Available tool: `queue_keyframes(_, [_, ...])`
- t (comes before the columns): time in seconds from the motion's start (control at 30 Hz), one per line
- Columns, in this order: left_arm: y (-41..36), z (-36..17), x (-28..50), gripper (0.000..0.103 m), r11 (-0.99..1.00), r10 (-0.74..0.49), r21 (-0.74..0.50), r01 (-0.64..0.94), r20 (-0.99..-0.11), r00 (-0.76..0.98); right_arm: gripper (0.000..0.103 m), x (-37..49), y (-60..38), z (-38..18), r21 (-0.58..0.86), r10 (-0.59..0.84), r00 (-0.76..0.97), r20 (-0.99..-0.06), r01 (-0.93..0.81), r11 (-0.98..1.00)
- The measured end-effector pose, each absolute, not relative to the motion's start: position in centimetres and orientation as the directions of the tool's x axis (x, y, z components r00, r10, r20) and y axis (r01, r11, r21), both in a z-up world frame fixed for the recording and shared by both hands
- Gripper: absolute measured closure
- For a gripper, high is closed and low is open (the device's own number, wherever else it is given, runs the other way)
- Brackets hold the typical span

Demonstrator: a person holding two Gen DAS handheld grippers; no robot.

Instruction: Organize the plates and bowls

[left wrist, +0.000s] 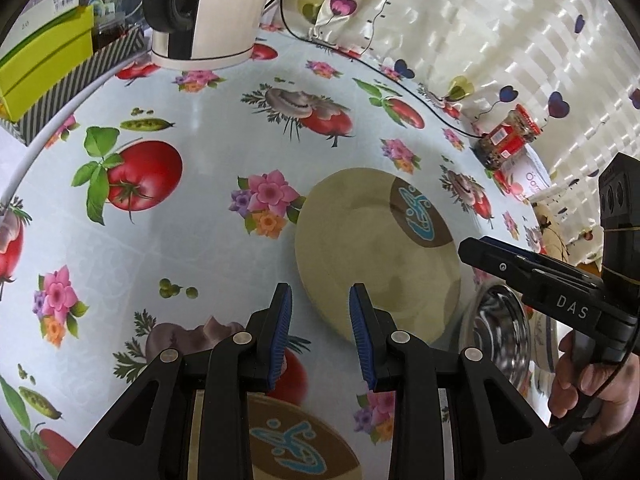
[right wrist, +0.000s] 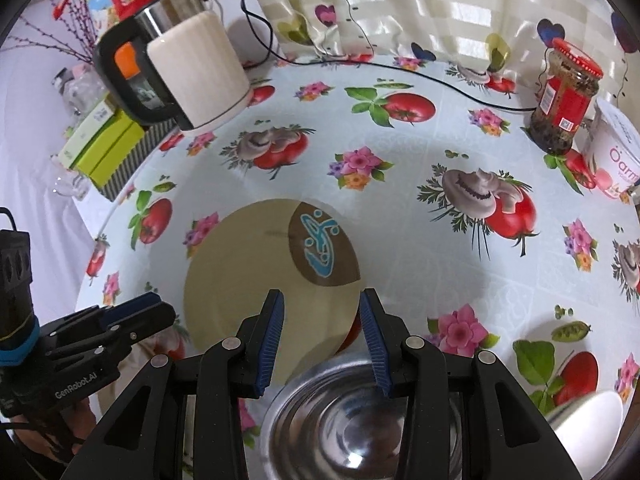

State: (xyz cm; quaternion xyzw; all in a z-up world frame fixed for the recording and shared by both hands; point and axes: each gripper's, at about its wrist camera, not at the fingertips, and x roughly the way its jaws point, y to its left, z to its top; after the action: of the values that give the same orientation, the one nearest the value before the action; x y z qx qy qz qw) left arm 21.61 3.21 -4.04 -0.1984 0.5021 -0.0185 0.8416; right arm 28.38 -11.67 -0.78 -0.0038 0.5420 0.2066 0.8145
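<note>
Steel bowl [right wrist: 352,424] beneath right tongs [right wrist: 322,336]; plate [right wrist: 248,280] ahead.

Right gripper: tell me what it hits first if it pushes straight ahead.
Probably the beige plate: the open right gripper points across the plate's near right rim, with the steel bowl below the fingers. Height above the plate is unclear, so it might pass over it toward the bare tablecloth.
</note>
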Motion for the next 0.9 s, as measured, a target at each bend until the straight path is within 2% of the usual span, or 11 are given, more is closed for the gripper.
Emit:
queue_keyframes(0.5, [3.1,-5.9,23.0,0.072,0.910,-0.240,-0.362,-0.203,-0.858,0.454,0.071,30.7,-11.0,-3.8,0.202,0.291,0.249,-0.924,-0.329,0.922])
queue_keyframes(0.67, [3.0,-6.0,23.1,0.072,0.908,-0.251,-0.370,-0.196,-0.856,0.452,0.079,30.7,-10.9,-4.2,0.201,0.289,0.243,-0.926,-0.330,0.922])
queue_keyframes(0.9, [2.6,-5.8,23.1,0.072,0.914,-0.238,-0.358,-0.190,-0.854,0.463,0.080,30.9,-10.9,-4.2,0.221,0.308,0.245,-0.919,-0.325,0.920])
